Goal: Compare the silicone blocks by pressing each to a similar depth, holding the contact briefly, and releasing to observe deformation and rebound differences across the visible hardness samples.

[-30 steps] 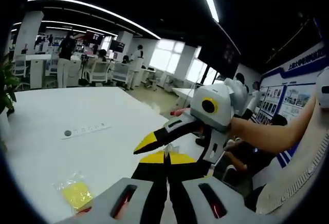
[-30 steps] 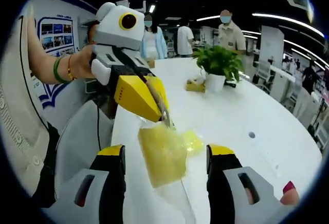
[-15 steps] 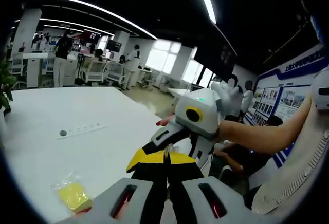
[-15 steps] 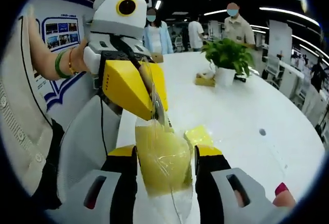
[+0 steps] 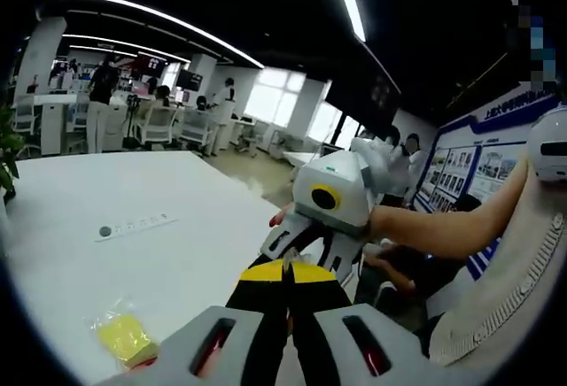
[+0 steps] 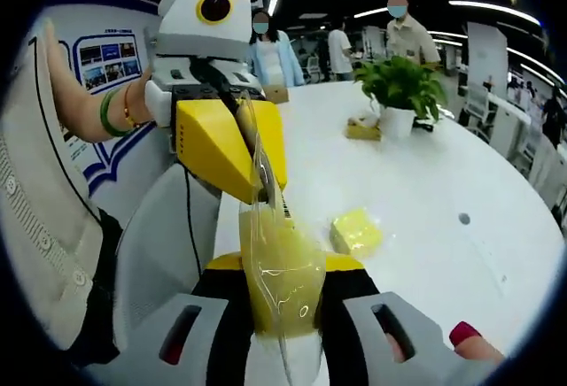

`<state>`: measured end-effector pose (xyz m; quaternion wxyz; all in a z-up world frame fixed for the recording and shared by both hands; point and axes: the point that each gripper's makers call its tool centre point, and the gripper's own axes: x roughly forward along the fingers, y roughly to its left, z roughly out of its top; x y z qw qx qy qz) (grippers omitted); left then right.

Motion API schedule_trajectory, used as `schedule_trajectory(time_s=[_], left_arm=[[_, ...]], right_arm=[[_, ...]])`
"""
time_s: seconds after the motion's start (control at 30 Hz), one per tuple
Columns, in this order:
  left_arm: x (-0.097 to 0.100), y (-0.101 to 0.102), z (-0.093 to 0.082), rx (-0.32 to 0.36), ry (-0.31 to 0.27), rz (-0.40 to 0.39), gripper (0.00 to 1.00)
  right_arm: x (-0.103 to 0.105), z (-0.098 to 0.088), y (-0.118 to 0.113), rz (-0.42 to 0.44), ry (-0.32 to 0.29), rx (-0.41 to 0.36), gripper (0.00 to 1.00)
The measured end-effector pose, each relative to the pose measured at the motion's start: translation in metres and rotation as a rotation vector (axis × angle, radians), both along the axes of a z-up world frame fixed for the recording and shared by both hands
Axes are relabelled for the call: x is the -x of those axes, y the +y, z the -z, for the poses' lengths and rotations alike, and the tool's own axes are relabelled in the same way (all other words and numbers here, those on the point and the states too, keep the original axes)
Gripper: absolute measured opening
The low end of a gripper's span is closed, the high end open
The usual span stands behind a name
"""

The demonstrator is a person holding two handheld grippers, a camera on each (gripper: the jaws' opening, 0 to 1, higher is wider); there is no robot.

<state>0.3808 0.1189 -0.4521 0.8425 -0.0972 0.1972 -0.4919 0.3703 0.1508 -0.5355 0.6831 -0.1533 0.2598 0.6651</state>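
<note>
A yellow silicone block in a clear plastic bag (image 6: 282, 284) hangs over the table's near edge. My right gripper (image 6: 282, 266) is shut on it, the jaws squeezing the block from both sides. My left gripper (image 6: 268, 193) comes in from the left with its yellow jaws pinched shut on the bag's top edge. A second yellow block (image 6: 356, 229) lies on the white table (image 6: 425, 191); it also appears as a bagged yellow block (image 5: 124, 337). In the left gripper view my left gripper (image 5: 285, 267) has its jaws together, with the right gripper's white body (image 5: 330, 193) just beyond.
A potted plant (image 6: 403, 94) stands far across the table, with people (image 6: 403, 36) behind it. A socket strip (image 5: 137, 224) is set into the tabletop. A person's arm with a green bracelet (image 6: 106, 111) holds the left gripper.
My right gripper's jaws have gone from wide open to shut on the bagged yellow block. The left gripper has kept hold of the bag's top.
</note>
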Motion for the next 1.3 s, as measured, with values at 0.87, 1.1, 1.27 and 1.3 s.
schedule_trajectory(time_s=[0.87, 1.1, 1.27, 1.3], left_arm=[[0.013, 0.001, 0.000, 0.020, -0.020, 0.023, 0.00], [0.014, 0.001, -0.005, 0.036, -0.041, 0.030, 0.00], [0.017, 0.001, -0.008, 0.035, -0.067, 0.038, 0.00], [0.017, 0.001, -0.008, 0.035, -0.073, 0.036, 0.00]], right_arm=[[0.011, 0.001, -0.002, 0.000, -0.030, 0.035, 0.13], [0.014, -0.004, 0.000, 0.012, 0.000, 0.008, 0.13], [0.015, -0.005, 0.001, 0.018, 0.020, -0.003, 0.13], [0.015, -0.006, 0.002, 0.022, 0.027, -0.009, 0.13]])
